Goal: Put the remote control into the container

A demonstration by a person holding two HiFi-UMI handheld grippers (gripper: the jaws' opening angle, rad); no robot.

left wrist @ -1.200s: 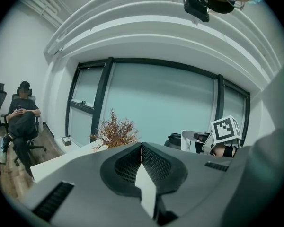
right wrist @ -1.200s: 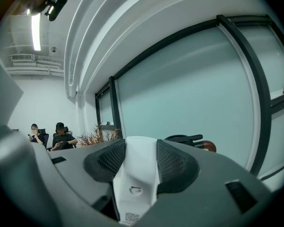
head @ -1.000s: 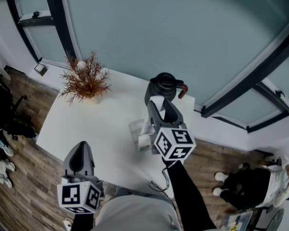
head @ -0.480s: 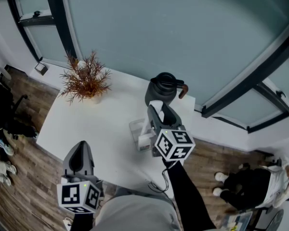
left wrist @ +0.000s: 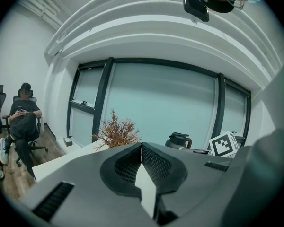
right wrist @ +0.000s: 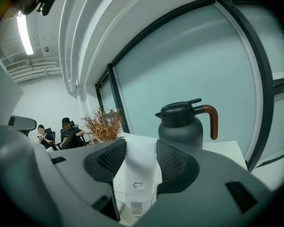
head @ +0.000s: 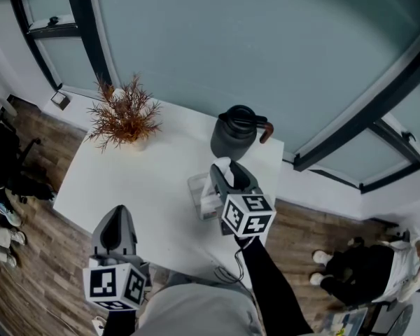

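In the right gripper view, the white remote control [right wrist: 138,174] stands upright between the mesh pads, and my right gripper [right wrist: 140,145] is shut on it. The head view shows that right gripper [head: 222,168] over the clear container [head: 197,187] near the table's right side. The remote control's [head: 211,200] lower end reaches down into the container; whether it touches the bottom is hidden. My left gripper [head: 117,214] hovers low at the front left, off the table's near edge. Its jaws are shut with nothing between them, as the left gripper view of the left gripper [left wrist: 141,148] confirms.
A dark grey jug [head: 236,131] with a brown handle stands just behind the container. A dried plant [head: 124,114] in a pot sits at the back left of the white table [head: 126,180]. Seated people [left wrist: 23,122] are off to the left; another person [head: 364,264] is on the floor at right.
My right gripper has come down with the remote control, sinking its lower end toward the container. The left gripper has stayed put.
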